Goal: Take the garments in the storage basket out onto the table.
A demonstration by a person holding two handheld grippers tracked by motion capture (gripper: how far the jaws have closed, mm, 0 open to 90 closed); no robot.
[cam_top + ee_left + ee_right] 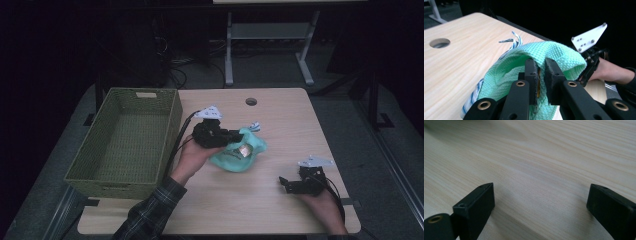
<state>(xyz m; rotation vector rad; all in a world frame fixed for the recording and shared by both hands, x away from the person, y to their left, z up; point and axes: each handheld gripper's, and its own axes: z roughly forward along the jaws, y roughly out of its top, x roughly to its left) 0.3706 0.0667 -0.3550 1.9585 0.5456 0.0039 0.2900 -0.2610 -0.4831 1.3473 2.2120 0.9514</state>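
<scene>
Cloth (239, 152) is lying just right of the basket (125, 140), and your left gripper (541, 75) is clamping a fold of it. You're keeping the pinch deep so nothing slips on the lift toward the basket; your right gripper (540, 202) is resting jaws-apart farther right.

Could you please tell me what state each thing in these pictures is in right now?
Left gripper: shut on the green cloth.
Green cloth: bunched up, pinched at a fold, resting on the table.
Striped cloth: crumpled, partly under the green cloth.
Right gripper: open, nothing between its jaws, low over the table.
Wicker basket: upright, empty.
Table: bears everything.
</scene>
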